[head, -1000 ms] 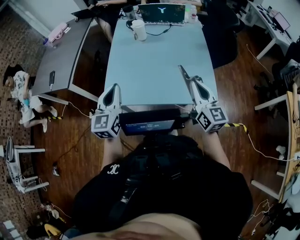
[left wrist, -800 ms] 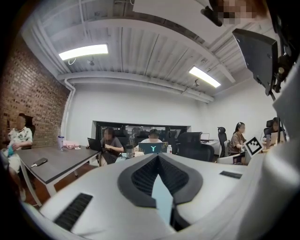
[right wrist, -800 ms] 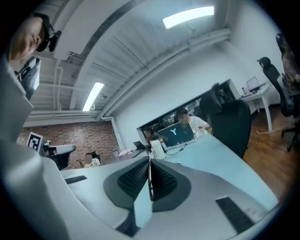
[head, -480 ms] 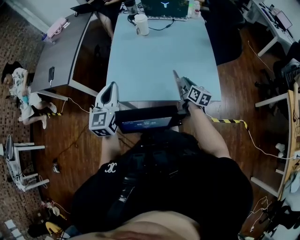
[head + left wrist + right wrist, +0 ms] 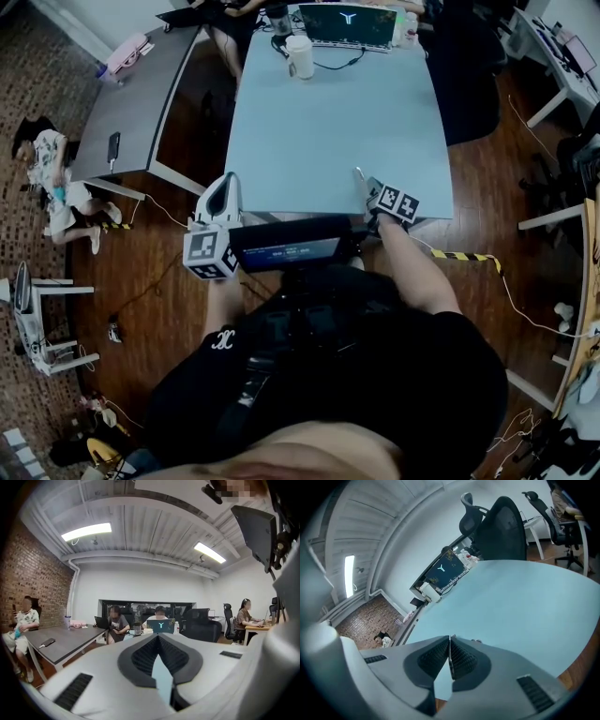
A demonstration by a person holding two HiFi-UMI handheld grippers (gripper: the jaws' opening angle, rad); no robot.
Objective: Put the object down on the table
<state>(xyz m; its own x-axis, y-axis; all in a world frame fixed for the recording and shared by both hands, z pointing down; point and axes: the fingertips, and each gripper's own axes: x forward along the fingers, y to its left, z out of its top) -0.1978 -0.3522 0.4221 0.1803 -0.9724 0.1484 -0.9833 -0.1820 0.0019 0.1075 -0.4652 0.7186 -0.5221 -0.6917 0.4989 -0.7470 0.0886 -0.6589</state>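
Note:
Both grippers hover at the near edge of the light blue table (image 5: 337,122). On the left, my left gripper (image 5: 228,176) points over that edge; in the left gripper view (image 5: 158,636) its pads meet at the tips with nothing between them. My right gripper (image 5: 358,172) is rolled onto its side just above the tabletop (image 5: 525,602), near the right corner. Its jaws (image 5: 450,637) are shut, and only a thin pale line shows between the pads. I cannot make out any held object.
A laptop (image 5: 349,21) and a white mug (image 5: 300,56) stand at the table's far end. A grey desk (image 5: 141,103) with a phone (image 5: 113,145) is at the left, and a black chair (image 5: 469,66) at the right. People sit beyond. A dark screen (image 5: 291,248) hangs at my chest.
The right gripper has rolled onto its side and drawn back toward the table's near edge. The left gripper has hardly moved.

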